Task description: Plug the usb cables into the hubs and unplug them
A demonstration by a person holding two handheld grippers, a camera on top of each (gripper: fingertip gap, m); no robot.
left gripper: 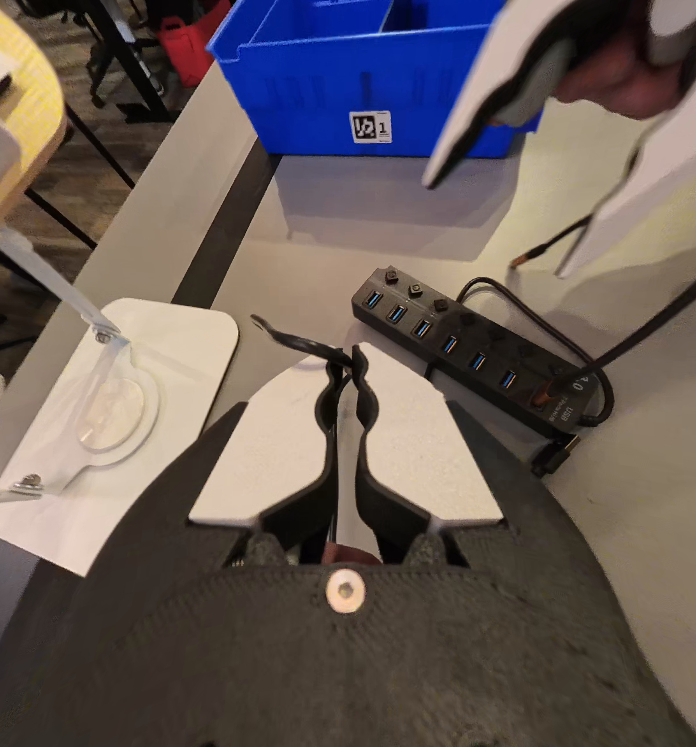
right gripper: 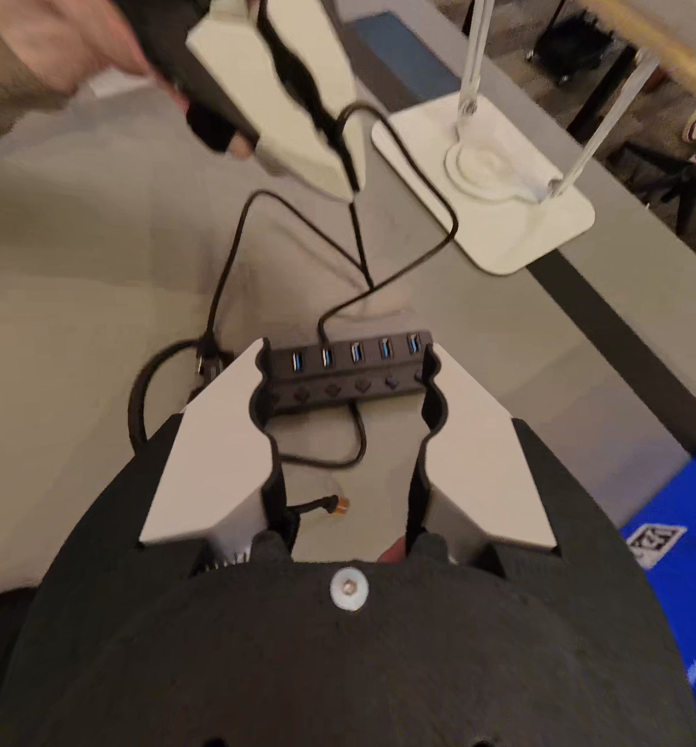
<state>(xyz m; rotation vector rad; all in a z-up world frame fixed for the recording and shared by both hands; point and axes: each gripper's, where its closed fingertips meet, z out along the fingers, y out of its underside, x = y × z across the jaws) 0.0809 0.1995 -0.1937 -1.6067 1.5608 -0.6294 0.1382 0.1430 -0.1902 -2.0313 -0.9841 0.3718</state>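
Observation:
A black USB hub (left gripper: 463,351) with a row of blue ports lies on the grey table. My left gripper (left gripper: 344,359) is shut on a thin black cable (left gripper: 294,339), just left of the hub. In the right wrist view the left gripper (right gripper: 352,194) holds that cable (right gripper: 419,182) above the table, and the cable runs down to the hub's port row (right gripper: 325,347). My right gripper (right gripper: 346,345) is open and empty, with its fingers either side of the hub (right gripper: 346,380). It also shows in the left wrist view (left gripper: 496,228), above and behind the hub.
A blue bin (left gripper: 338,81) stands behind the hub. A white stand base (left gripper: 136,384) with clear legs sits near the table edge. A loose copper-tipped cable end (right gripper: 340,503) and a black USB plug (right gripper: 207,359) lie beside the hub. A person's hand (right gripper: 35,52) holds the left gripper. The black USB plug (right gripper: 207,359) lies around 10 cm away from my right fingertips. Look for it in the left wrist view (left gripper: 565,430) too.

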